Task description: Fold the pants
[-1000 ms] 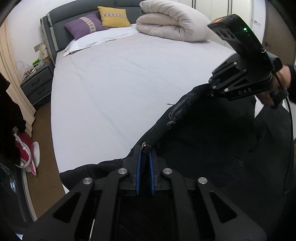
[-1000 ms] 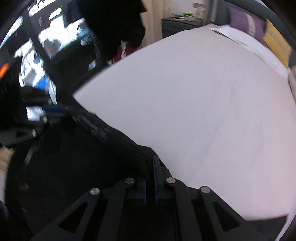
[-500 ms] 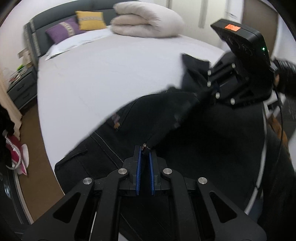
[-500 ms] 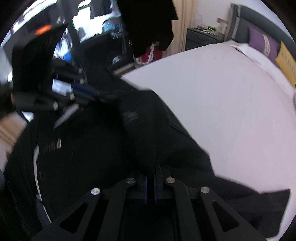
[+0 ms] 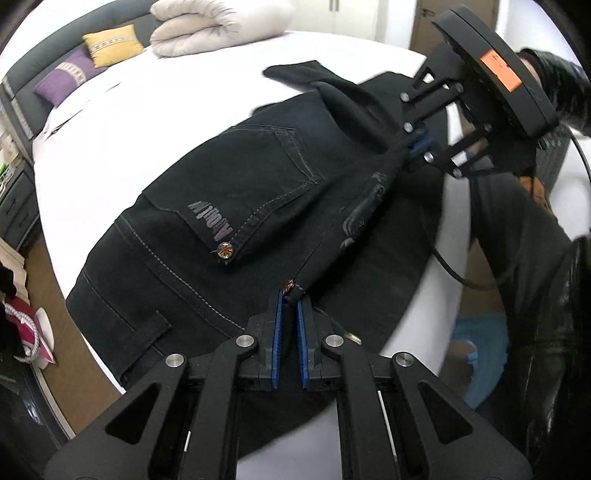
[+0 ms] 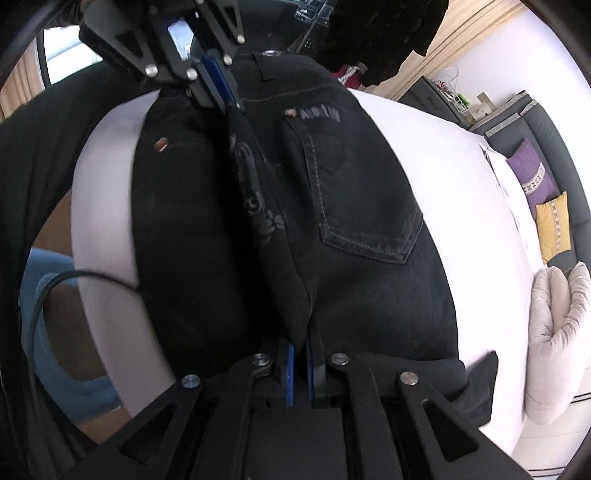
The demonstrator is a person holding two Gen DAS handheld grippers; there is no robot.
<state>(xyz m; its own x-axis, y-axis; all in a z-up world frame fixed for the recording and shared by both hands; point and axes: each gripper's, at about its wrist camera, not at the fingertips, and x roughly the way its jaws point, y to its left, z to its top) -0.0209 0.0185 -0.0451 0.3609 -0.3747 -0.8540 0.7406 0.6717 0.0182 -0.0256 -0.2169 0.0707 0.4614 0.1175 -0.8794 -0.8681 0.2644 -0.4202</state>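
Blk pants (image 5: pixel 258 177), wht bed (image 5: pixel 147 110)

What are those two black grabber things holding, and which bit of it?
Both hold the black pants. The left gripper pinches a raised fold by a small metal rivet; the right gripper pinches the same ridge of cloth at its other end.

We see black pants (image 5: pixel 258 192) spread across a white bed (image 5: pixel 147 110), back pocket up, our left gripper (image 5: pixel 290 295) clamped on a fold of the fabric near a rivet. Our right gripper (image 5: pixel 415 144) pinches the same ridge farther along. Pillows (image 5: pixel 110 44) and a rolled duvet (image 5: pixel 218 22) lie beyond.
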